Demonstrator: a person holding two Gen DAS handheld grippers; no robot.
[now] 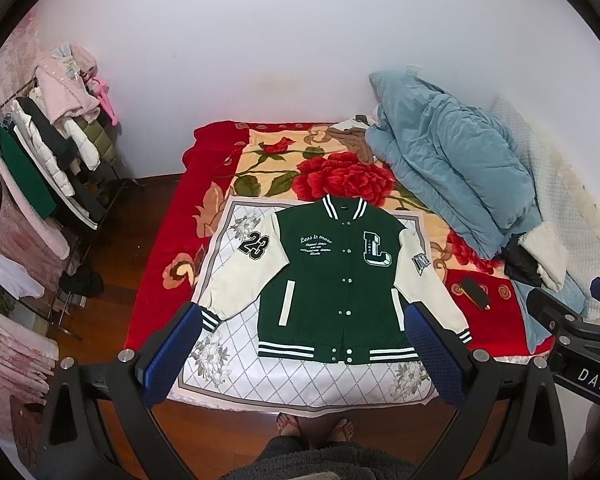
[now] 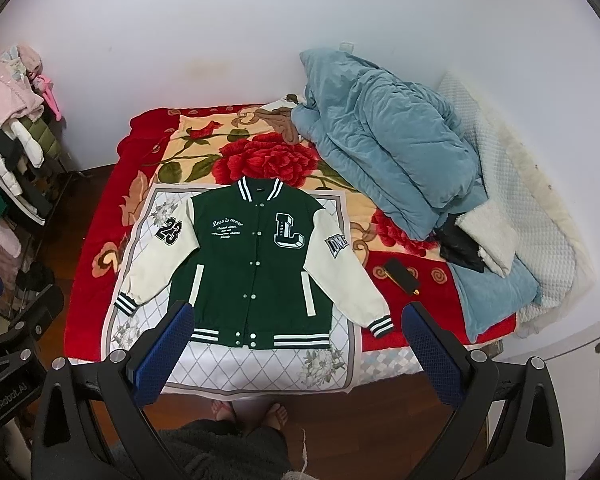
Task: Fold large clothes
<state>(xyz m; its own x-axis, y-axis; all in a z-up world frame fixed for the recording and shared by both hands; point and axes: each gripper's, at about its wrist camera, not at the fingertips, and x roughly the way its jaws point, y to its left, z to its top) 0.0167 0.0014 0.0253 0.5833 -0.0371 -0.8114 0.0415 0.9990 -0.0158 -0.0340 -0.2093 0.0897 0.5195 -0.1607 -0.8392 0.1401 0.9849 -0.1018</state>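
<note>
Item: jacket (image 1: 332, 280), spread flat, front up, on the bed (image 1: 156, 280), ready for folding. Left gripper (image 1: 304, 356) and right gripper (image 2: 296, 354) hover above its hem (jaws spread, empty).

Left gripper (image 1: 300, 344): black frame w/ blue textured pads (image 1: 172, 354), silver screws behind each finger. Right gripper (image 2: 298, 344): same build, blue pads (image 2: 430, 354); "DAS" lettering on its body. Person below fingers: dark fuzzy garment (image 1: 300, 458), flip-flops (image 1: 289, 424).
</note>
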